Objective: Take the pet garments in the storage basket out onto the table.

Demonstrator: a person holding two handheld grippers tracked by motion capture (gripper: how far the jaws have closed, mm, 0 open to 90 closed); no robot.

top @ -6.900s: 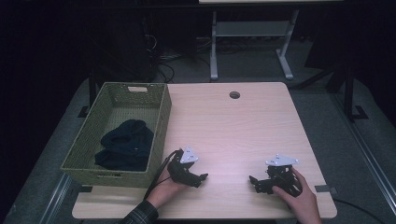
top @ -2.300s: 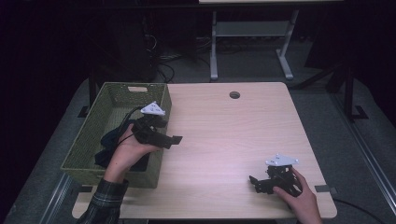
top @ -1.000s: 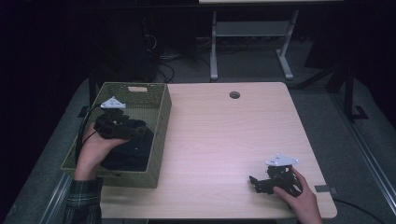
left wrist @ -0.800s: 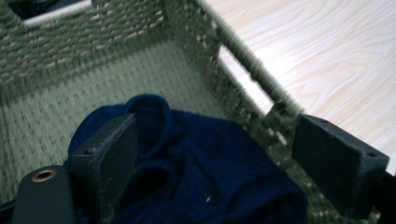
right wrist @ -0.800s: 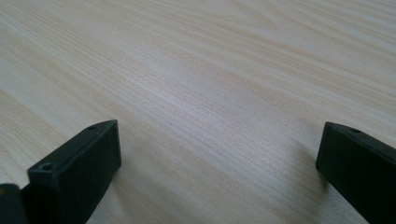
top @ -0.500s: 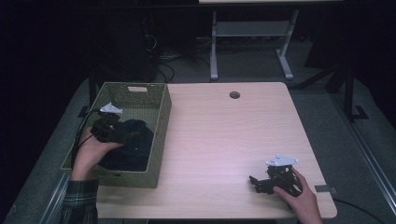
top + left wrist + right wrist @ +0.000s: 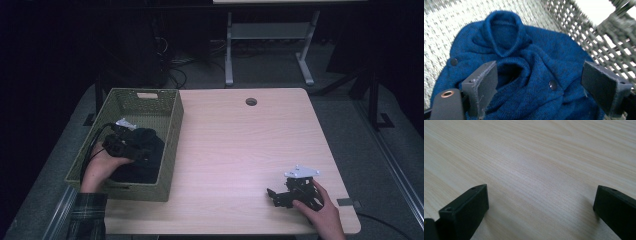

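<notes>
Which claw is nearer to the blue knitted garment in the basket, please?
The left. The left claw hangs open right over the blue knitted garment inside the basket; the right claw rests across the table, near its front right corner.

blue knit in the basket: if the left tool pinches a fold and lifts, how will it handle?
Likely floppy: the blue knit garment lies bunched in soft folds, so it should drape and trail below the pinch. Probably grippy, as the weave looks fuzzy. It may snag, since it lies against the woven basket wall, with the left tool open over it.
</notes>
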